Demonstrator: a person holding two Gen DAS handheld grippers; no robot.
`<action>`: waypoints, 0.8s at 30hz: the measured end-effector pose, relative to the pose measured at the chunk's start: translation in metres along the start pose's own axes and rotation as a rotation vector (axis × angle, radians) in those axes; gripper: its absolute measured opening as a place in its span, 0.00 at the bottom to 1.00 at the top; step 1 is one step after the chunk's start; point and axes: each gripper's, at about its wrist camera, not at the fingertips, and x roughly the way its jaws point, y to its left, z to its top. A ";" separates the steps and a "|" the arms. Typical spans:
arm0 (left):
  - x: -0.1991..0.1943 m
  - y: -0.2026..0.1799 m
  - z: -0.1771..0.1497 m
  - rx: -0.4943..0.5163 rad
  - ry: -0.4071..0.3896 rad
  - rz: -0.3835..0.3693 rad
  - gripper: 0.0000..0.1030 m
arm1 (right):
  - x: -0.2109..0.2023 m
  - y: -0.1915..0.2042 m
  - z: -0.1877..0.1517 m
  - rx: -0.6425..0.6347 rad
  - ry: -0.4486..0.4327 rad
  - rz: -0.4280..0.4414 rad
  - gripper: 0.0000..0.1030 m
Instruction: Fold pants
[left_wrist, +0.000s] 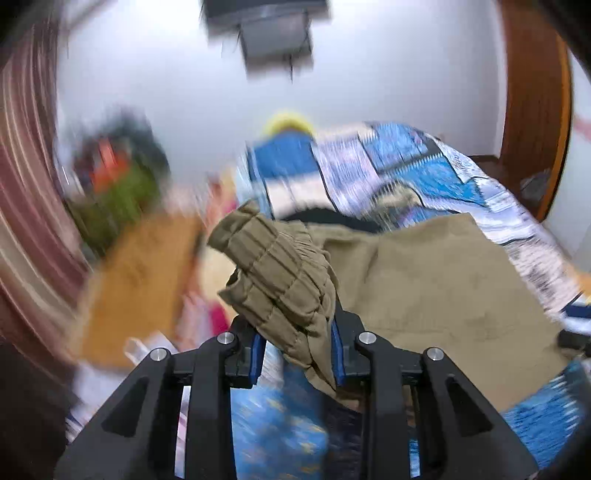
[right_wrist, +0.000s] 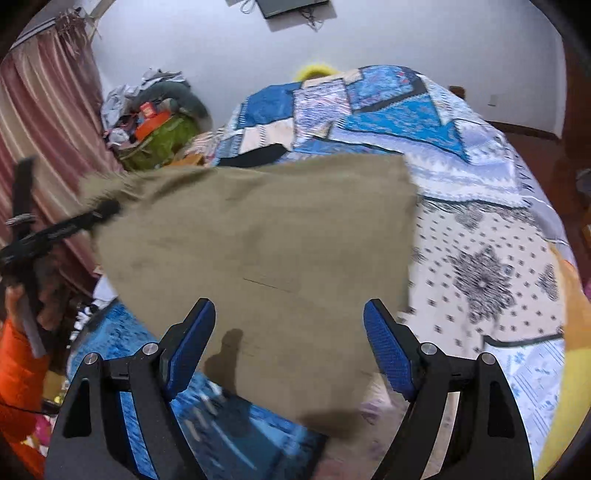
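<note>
One olive pants (right_wrist: 258, 240), waistband (left_wrist: 273, 273) bunched (lifted)

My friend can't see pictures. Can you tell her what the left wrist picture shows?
The left gripper pinches the bunched waistband of tan pants, lifting it off a bed with a blue patchwork cover. The picture is blurry; a pink curtain hangs at the left edge.
</note>
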 end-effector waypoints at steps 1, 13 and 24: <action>-0.004 -0.005 0.003 0.031 -0.025 0.019 0.29 | 0.002 -0.003 -0.003 0.009 0.009 -0.006 0.77; -0.029 -0.061 0.054 0.129 0.002 -0.392 0.24 | 0.008 -0.009 -0.017 0.017 0.013 -0.007 0.77; -0.005 -0.125 0.048 0.152 0.233 -0.650 0.23 | 0.009 -0.011 -0.018 0.034 0.000 0.007 0.77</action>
